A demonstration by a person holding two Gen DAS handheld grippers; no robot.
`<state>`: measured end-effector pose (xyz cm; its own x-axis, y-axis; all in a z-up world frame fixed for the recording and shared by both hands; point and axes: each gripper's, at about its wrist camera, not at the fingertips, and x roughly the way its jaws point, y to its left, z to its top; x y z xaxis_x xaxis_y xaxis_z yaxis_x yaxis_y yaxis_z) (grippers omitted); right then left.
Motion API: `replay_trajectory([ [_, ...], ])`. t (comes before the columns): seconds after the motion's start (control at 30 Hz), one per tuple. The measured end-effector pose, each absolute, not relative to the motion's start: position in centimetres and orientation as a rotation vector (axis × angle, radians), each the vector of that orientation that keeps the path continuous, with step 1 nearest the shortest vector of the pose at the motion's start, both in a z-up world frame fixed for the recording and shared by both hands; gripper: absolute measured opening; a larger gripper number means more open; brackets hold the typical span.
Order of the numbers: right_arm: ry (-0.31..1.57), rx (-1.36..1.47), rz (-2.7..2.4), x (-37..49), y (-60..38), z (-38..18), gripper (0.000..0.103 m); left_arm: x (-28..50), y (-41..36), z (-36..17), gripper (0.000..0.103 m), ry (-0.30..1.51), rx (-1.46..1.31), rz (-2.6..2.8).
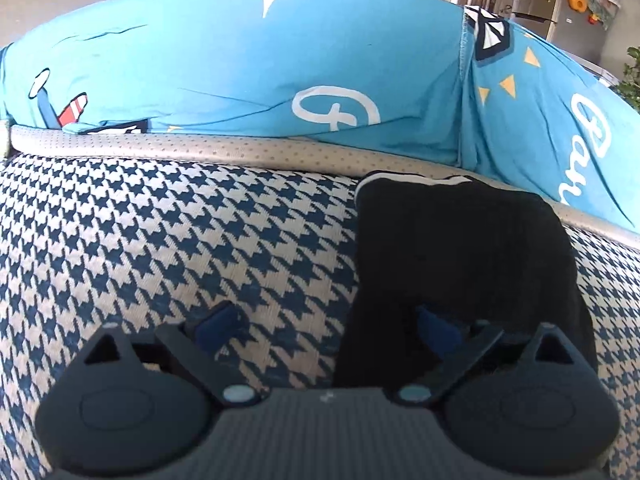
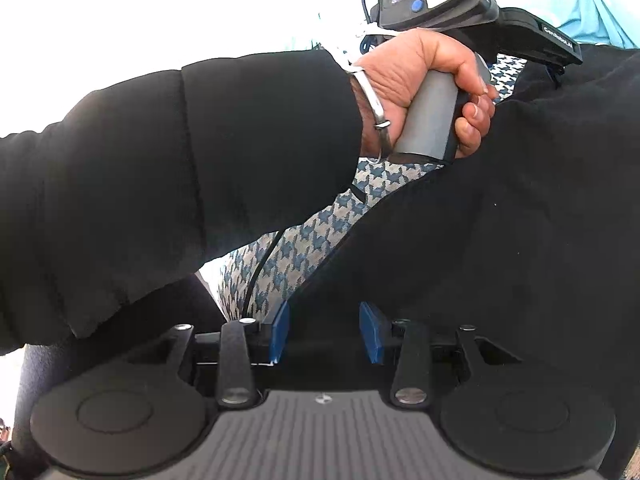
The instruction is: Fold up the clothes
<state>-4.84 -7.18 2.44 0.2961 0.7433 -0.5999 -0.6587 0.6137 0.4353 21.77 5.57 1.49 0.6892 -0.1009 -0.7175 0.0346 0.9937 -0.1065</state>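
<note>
A black garment (image 1: 460, 260) lies bunched on the blue-and-white houndstooth surface (image 1: 160, 240), right of centre in the left wrist view. My left gripper (image 1: 328, 328) is open wide, and its right pad rests over the garment's near edge with nothing pinched. In the right wrist view the same black garment (image 2: 500, 220) fills the right half of the frame. My right gripper (image 2: 326, 330) has its blue pads partly apart with black cloth filling the gap between them, so it looks shut on a thick fold. A hand (image 2: 420, 76) in a black sleeve holds the other gripper's grey handle (image 2: 428, 124).
A big light-blue cushion (image 1: 240, 60) with white stars and lettering runs along the back of the surface, behind a grey dotted piping edge (image 1: 200, 146). The houndstooth surface left of the garment is bare. A fridge and a doorway show far right.
</note>
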Motion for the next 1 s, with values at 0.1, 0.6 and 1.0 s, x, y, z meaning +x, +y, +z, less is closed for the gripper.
replay_trajectory([
  [0.1,0.845,0.079,0.938,-4.9,-7.6,3.3,0.04,22.0,6.3,1.9,0.098,0.813,-0.159,-0.06],
  [0.6,0.716,0.079,0.696,1.3,-14.7,7.1,0.041,20.3,7.7,3.9,0.1,0.827,-0.101,0.06],
  [1.0,0.744,0.133,0.519,8.3,-17.0,5.9,0.041,15.1,5.2,6.0,0.103,0.853,-0.052,-0.029],
])
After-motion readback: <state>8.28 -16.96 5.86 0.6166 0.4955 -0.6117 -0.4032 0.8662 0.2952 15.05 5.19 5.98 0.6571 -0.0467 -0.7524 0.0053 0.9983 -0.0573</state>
